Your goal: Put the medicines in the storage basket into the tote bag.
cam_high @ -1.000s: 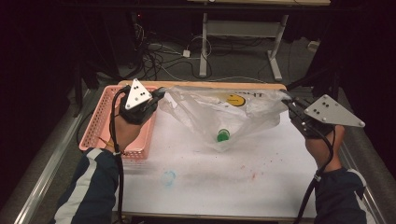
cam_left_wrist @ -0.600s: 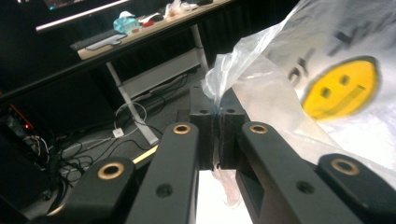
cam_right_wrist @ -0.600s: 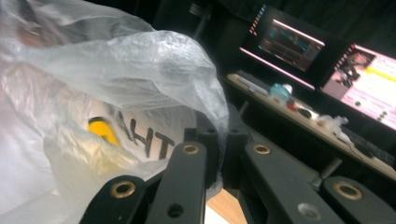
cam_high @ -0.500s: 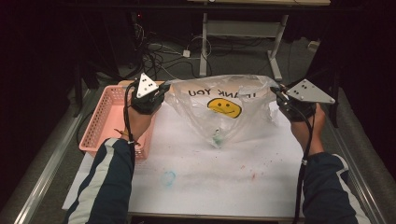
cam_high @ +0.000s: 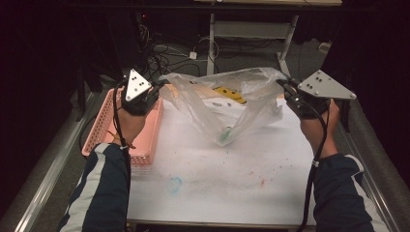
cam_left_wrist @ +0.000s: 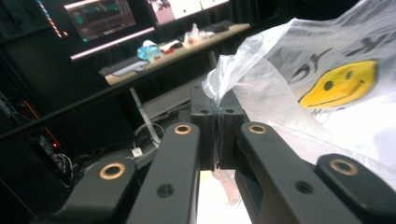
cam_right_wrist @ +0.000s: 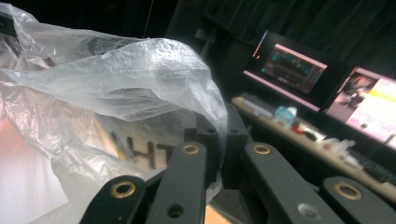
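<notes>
A clear plastic bag [cam_high: 227,104] hangs in the air over the white table [cam_high: 232,183], stretched between two claws. The left gripper [cam_high: 157,91] sits at about 9 o'clock from the bag, and its jaws are squeezed together on the bag's edge. The right gripper [cam_high: 285,87] sits at about 3 o'clock, and its jaws pinch the other edge. The bag has a yellow smiley face [cam_left_wrist: 338,84] and dark letters on it. Something small and green [cam_high: 226,137] lies in the bottom of the bag. A pink basket [cam_high: 104,128] rests on the table at 9 o'clock, under the left hand.
</notes>
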The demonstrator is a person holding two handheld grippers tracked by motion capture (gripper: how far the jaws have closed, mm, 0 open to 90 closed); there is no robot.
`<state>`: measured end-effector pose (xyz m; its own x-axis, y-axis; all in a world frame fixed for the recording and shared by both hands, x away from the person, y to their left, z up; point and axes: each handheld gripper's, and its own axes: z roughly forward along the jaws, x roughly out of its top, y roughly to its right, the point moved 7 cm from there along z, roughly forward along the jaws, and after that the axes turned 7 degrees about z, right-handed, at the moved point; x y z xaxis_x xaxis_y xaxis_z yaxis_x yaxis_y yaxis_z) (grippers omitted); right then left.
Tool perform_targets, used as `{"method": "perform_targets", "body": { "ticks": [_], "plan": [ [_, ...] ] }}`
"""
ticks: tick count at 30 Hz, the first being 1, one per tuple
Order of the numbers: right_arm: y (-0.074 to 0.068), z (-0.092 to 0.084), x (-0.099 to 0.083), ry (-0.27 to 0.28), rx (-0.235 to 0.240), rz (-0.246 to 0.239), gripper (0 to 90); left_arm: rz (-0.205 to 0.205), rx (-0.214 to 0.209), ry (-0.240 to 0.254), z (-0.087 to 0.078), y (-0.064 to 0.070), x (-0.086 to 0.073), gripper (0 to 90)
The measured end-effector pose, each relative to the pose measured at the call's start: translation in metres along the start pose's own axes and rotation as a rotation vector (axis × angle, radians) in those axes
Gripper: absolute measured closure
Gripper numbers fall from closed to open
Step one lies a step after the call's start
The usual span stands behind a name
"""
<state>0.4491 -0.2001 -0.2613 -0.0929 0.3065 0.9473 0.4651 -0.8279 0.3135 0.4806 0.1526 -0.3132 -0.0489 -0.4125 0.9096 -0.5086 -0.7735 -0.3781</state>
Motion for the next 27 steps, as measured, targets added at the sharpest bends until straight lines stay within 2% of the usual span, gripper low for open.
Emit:
{"method": "perform_targets", "body": {
  "ticks": [4, 7, 10, 12, 15, 20, 27],
  "plan": [
    [-0.003, -0.005, 0.023, 0.031, -0.006, -0.015, 90.0, -0.005, 0.015, 0.029, -0.007, -0.008, 0.017, 86.7],
    [0.001, -0.010, 0.041, 0.062, -0.022, -0.039, 90.0, -0.005, 0.030, 0.052, -0.009, -0.014, 0.032, 86.7],
    [0.009, -0.013, 0.055, 0.092, -0.065, -0.047, 90.0, -0.018, 0.028, 0.068, -0.004, -0.018, 0.046, 86.7],
    [0.014, -0.010, 0.056, 0.087, -0.075, -0.028, 90.0, -0.009, 0.032, 0.060, 0.002, -0.017, 0.050, 86.7],
    [0.023, 0.000, 0.046, 0.049, -0.103, -0.021, 90.0, -0.011, 0.033, 0.041, 0.014, -0.015, 0.049, 86.6],
    [0.041, 0.018, 0.017, -0.026, -0.141, 0.016, 90.0, -0.024, 0.028, -0.004, 0.034, -0.010, 0.038, 86.4],
    [0.061, 0.038, -0.022, -0.124, -0.171, 0.062, 90.0, -0.007, 0.026, -0.052, 0.058, -0.002, 0.025, 83.3]
  ]
}}
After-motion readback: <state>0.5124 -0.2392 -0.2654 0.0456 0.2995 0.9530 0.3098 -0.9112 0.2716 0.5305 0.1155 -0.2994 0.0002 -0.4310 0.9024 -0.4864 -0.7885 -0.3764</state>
